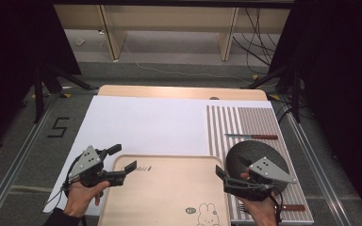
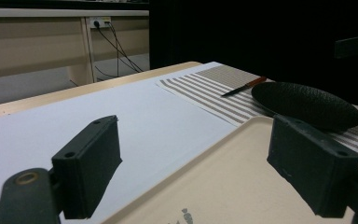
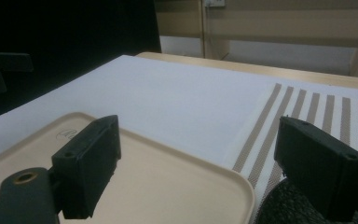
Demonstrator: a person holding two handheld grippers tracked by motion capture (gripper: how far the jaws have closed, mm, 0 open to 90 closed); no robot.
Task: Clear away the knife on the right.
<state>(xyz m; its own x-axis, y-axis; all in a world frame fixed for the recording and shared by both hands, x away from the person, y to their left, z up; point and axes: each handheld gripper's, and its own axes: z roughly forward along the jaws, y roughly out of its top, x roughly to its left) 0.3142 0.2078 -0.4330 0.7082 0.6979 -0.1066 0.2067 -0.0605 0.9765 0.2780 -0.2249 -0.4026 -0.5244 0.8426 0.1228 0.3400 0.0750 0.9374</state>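
The white sheet [image 1: 146, 125] lies bare and open to reach. On the striped mat [image 1: 245, 120], a knife [image 1: 252, 136] and black plate [image 1: 257, 160] take up room. The tray [image 1: 165, 193] fills the near middle, its inside bare

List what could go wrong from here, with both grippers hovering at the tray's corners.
1. Both the left gripper and the right gripper are open and hold nothing, so an uneven grab could tilt the beige tray.
2. The black plate lies right beside the tray's right edge under the right gripper; its fingers could knock it.
3. A knife lies just beyond the plate on the striped mat; a shoved plate might push it.
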